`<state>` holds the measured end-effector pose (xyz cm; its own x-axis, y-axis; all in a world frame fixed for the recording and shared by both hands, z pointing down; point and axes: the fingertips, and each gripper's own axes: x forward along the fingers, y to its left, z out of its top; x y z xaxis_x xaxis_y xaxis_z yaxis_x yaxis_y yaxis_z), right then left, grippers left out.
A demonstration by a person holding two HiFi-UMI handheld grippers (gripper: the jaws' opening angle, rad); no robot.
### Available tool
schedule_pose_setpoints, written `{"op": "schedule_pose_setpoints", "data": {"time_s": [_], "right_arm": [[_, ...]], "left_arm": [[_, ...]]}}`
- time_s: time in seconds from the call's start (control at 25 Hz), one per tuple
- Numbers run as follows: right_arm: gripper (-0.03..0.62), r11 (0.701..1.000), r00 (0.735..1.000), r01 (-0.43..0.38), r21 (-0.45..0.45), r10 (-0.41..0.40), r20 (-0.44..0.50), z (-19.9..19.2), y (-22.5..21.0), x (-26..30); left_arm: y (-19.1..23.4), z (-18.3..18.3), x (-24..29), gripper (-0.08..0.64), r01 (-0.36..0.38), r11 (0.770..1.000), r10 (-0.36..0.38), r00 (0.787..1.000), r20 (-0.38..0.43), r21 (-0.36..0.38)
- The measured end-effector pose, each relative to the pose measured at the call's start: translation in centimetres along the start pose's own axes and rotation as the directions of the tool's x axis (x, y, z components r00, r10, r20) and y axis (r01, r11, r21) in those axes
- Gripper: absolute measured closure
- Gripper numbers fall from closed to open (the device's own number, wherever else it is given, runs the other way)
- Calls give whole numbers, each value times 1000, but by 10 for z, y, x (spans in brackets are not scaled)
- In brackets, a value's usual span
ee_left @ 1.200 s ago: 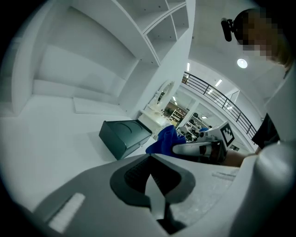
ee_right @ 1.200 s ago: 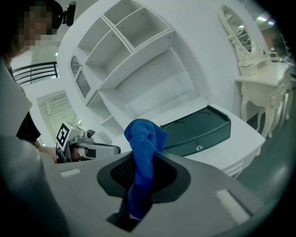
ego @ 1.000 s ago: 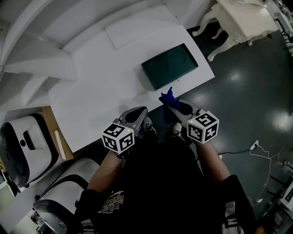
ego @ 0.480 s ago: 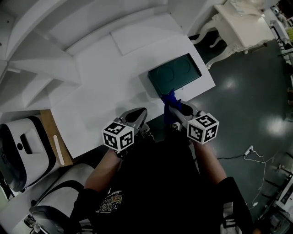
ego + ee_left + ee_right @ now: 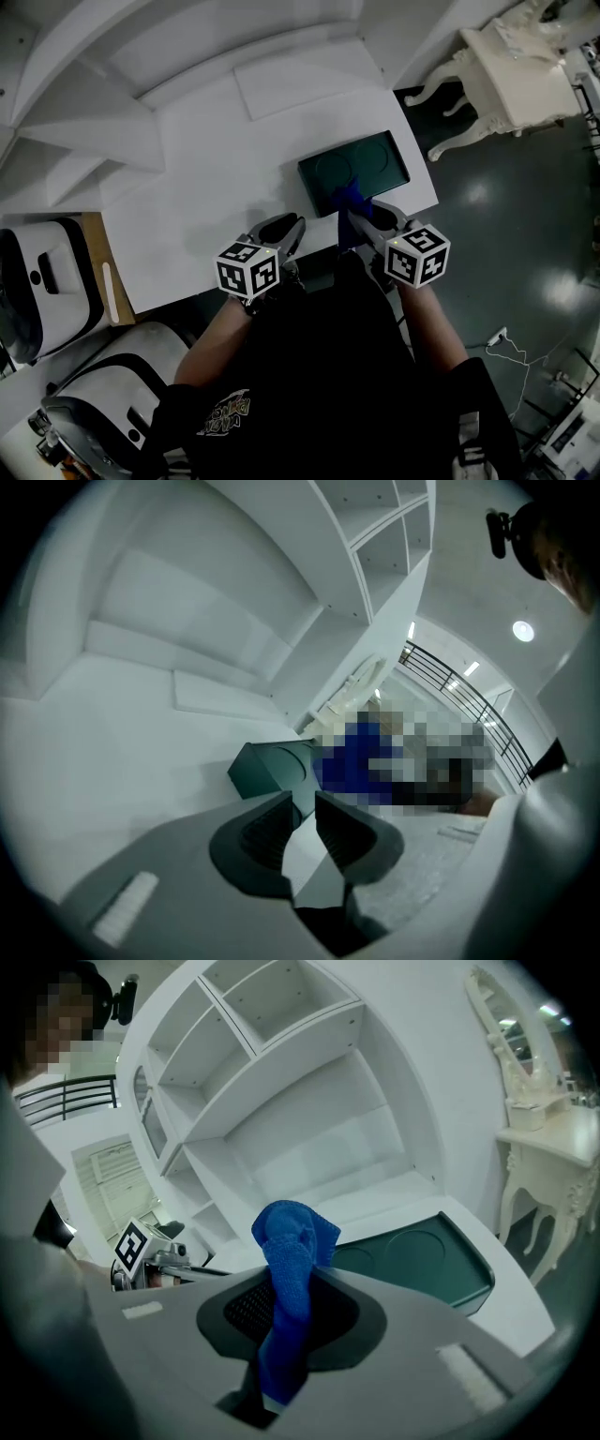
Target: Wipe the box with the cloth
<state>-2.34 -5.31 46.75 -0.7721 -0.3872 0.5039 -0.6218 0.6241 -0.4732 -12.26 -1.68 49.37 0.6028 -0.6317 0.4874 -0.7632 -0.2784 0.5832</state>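
Right gripper (image 5: 291, 1309) clenched on blue cloth (image 5: 292, 1241), over near edge of green box (image 5: 361, 161), worktop (image 5: 206, 178) right side. Left gripper (image 5: 302, 819) empty, jaws narrowly apart, near-left of box. Only right gripper view shows the grasp.

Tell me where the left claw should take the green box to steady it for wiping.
Likely its near-left corner, coming from the left. The box lies flat and wide, probably too broad to span; that corner faces the open left claw, while the cloth in the right claw covers its near edge.
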Motion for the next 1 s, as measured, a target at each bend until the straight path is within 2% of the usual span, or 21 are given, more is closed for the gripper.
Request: {"op": "schedule_pose_setpoints", "data": {"time_s": [0.24,0.64,1.0], "right_arm": [[499,997,996,-70,-30,68,-54,7,-24,11],[499,988,984,-142,-58,134,-121,11,-43,25],[499,981,974,-167,-103,148,-173,19,-48,52]], "left_arm": [[16,-1,35,458,-106,992,105,994,-18,-63],[40,3,75,445,-212,968,212,977,-15,-134],[45,2,85,448,-213,952,223,975,19,-221]]}}
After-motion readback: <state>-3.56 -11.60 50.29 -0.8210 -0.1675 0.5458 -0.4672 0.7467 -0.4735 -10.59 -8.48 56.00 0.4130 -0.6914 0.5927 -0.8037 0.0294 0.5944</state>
